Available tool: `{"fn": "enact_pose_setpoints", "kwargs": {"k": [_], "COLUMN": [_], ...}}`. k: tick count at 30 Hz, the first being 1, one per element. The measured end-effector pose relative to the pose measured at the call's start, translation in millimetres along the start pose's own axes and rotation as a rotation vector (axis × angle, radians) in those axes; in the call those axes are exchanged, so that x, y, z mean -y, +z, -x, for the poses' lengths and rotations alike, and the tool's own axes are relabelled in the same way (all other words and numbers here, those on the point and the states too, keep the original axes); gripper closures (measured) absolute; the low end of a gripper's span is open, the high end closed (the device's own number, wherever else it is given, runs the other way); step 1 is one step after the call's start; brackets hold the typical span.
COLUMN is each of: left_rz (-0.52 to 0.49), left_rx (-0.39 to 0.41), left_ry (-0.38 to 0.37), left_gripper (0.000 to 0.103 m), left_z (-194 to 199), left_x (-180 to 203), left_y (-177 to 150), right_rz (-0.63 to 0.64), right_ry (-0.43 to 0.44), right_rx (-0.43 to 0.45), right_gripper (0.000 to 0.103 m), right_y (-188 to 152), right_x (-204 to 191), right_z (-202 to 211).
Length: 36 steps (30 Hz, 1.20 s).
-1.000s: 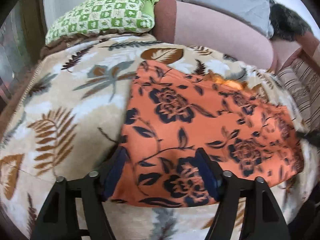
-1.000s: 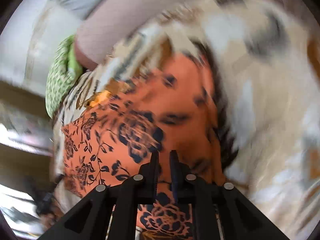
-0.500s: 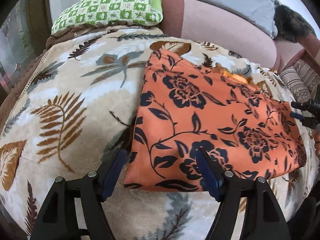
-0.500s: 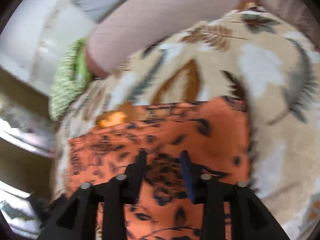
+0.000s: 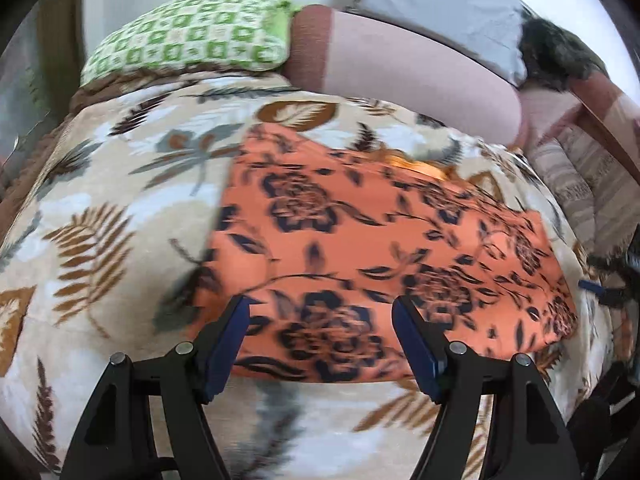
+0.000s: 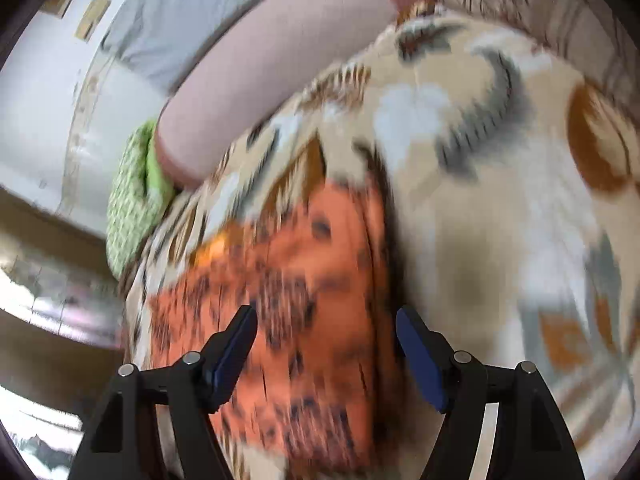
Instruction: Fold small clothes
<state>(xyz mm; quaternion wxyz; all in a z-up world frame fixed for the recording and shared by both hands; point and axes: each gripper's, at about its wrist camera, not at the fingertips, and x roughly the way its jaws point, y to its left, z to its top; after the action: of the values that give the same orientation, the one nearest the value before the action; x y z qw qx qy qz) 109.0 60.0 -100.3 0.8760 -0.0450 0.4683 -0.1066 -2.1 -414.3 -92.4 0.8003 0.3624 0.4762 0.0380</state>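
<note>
Orange flowered cloth (image 5: 376,252) lying folded flat on leaf-patterned blanket (image 5: 108,208) of the bed, left claw (image 5: 320,320) wide open above its near edge, gripping nothing, right claw (image 6: 326,328) opening – cloth under it, pads not pressing – green checked pillow (image 5: 188,32) behind.

We see an orange garment (image 5: 360,240) printed with dark navy roses and vines, folded into a flat, roughly rectangular shape, lying spread on the leaf-patterned blanket (image 5: 120,200) covering the bed.
</note>
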Motion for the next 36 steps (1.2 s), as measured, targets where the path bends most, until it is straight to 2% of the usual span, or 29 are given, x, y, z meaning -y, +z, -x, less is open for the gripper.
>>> {"fn": "enact_pose_setpoints", "kwargs": {"k": [2,4,7,9,13,17,18,19,20,24,26,28,29,31,32,34,36], "left_rz": [-0.033,-0.066,-0.106,-0.098,-0.072,-0.061,-0.06,-0.06,-0.062,-0.058,-0.053,-0.069,-0.078,-0.092,-0.094,-0.081,-0.067], "left_rx": [-0.014,-0.022,-0.034,-0.054,-0.063,-0.072,-0.077,-0.081,-0.084,-0.079,-0.075,-0.109,-0.135,-0.138,-0.116,-0.085,-0.074], "left_ry": [-0.024,-0.045,-0.06,-0.063,-0.075,-0.056,-0.056,-0.052,-0.045,-0.033,-0.024,-0.007,0.009,0.015,0.013,0.007,-0.002], "left_gripper": [0.029,0.029,0.029,0.029,0.029,0.029,0.029,0.029,0.029,0.029,0.029,0.029,0.029,0.029,0.029,0.029,0.029], "left_z": [-4,-9,-17,-22,-23,-29,-31,-33,-36,-44,-51,-66,-74,-80,-78,-74,-75], "left_x": [20,40,64,75,87,92,92,92,92,92,93,95,94,93,92,88,83], "left_y": [1,1,2,4,4,6,6,7,7,15,17,17,16,15,16,19,23], "right_rz": [-0.035,-0.062,-0.113,-0.117,-0.04,-0.053,-0.03,0.0,0.014,0.027,0.021,0.042,0.051,0.045,0.046,0.075,0.08], "right_ry": [0.05,0.07,0.105,0.112,0.098,0.06,0.065,0.079,0.083,0.068,-0.017,-0.003,0.003,-0.034,-0.064,-0.081,-0.055], "right_rx": [-0.041,-0.044,-0.057,-0.043,-0.002,-0.113,-0.113,-0.119,-0.143,-0.083,-0.144,-0.131,-0.131,-0.108,-0.074,0.016,0.031], "right_gripper": [0.028,0.028,0.028,0.028,0.028,0.028,0.032,0.044,0.085,0.085,0.085,0.082,0.075,0.041,0.013,0.012,0.012], "right_y": [-26,-40,-47,-44,-17,-5,-5,-7,-8,-12,-17,-21,-19,-14,-10,4,19], "right_x": [14,26,39,39,27,32,28,23,19,15,27,27,24,21,20,11,5], "right_z": [6,7,-9,-13,-21,-59,-62,-62,-64,-48,-66,-64,-58,-44,-35,-18,-17]}}
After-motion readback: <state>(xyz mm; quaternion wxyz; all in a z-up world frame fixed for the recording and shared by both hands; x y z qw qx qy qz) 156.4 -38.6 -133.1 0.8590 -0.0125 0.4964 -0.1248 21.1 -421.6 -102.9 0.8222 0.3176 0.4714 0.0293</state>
